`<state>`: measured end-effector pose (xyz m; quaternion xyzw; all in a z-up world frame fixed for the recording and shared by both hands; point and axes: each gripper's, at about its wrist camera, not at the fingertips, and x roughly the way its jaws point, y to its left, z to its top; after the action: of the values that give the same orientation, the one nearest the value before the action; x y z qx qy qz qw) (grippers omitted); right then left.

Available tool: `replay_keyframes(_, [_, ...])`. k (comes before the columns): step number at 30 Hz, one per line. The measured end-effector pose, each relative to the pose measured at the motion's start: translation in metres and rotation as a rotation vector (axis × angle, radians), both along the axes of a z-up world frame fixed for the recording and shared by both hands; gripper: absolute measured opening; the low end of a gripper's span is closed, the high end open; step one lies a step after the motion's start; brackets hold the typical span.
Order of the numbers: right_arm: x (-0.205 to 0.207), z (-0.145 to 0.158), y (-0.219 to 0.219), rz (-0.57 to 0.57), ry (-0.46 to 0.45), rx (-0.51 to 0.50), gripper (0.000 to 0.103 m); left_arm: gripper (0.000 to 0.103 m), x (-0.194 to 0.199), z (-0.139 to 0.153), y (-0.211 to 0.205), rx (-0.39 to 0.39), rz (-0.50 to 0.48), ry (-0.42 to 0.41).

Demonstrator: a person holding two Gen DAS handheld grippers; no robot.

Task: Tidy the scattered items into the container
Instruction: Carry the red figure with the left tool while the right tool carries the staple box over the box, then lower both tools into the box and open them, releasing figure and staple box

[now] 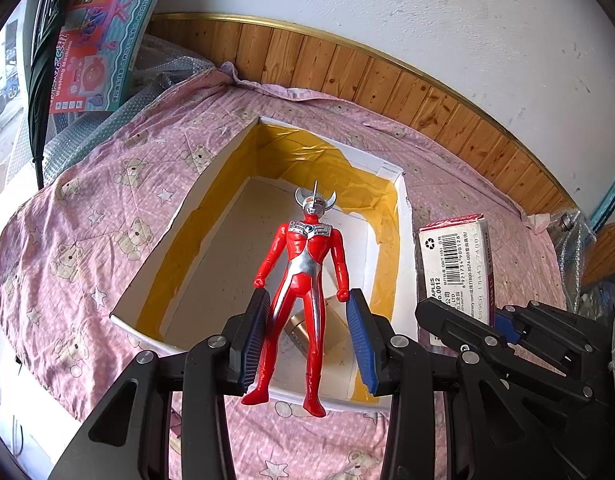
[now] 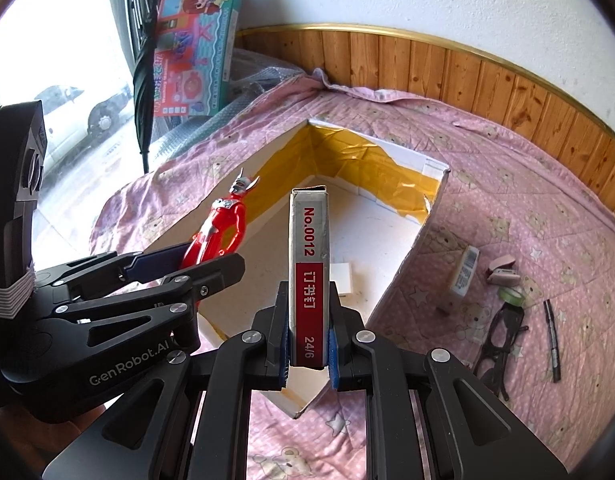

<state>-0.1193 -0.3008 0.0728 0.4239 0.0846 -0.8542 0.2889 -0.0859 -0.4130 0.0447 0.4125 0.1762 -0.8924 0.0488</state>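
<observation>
While the right gripper (image 2: pixel 309 360) clamps the staple box (image 2: pixel 310 272), the figure (image 1: pixel 303 280) stands between the left gripper's (image 1: pixel 307 336) parted fingers.

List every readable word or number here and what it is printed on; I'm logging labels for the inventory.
"No.0012", "订书钉", "24/6": side of the staples box in the right claw.
"...APLES", "...o.0012", barcode "6 921734 900128": its back face.
"GenRobot.AI": body of the left claw.
"Washing Machine": toy box; its Chinese text is too blurred.
Small carton: print too small.

Red-silver hero figure (image 1: pixel 303 276) upright over open white box (image 1: pixel 403 264), staple carton (image 2: pixel 310 276) on end
</observation>
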Motion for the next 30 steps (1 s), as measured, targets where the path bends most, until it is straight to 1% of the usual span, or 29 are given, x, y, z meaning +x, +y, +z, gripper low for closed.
replay_keyframes(9, [-0.019,-0.001,-0.006,0.014,-0.035,-0.028,0.015,0.041,-0.013,0.0,-0.01,-0.007,0.009,-0.002])
replay_keyframes(18, [-0.04,-0.007,-0.011,0.023,-0.064,-0.025,0.015,0.041,-0.026,-0.005,-0.019,0.003,0.015,-0.025])
replay_keyframes(30, [-0.074,-0.024,-0.022,0.045,-0.144,-0.01,0.015,0.041,-0.052,-0.022,-0.024,0.039,-0.006,-0.116])
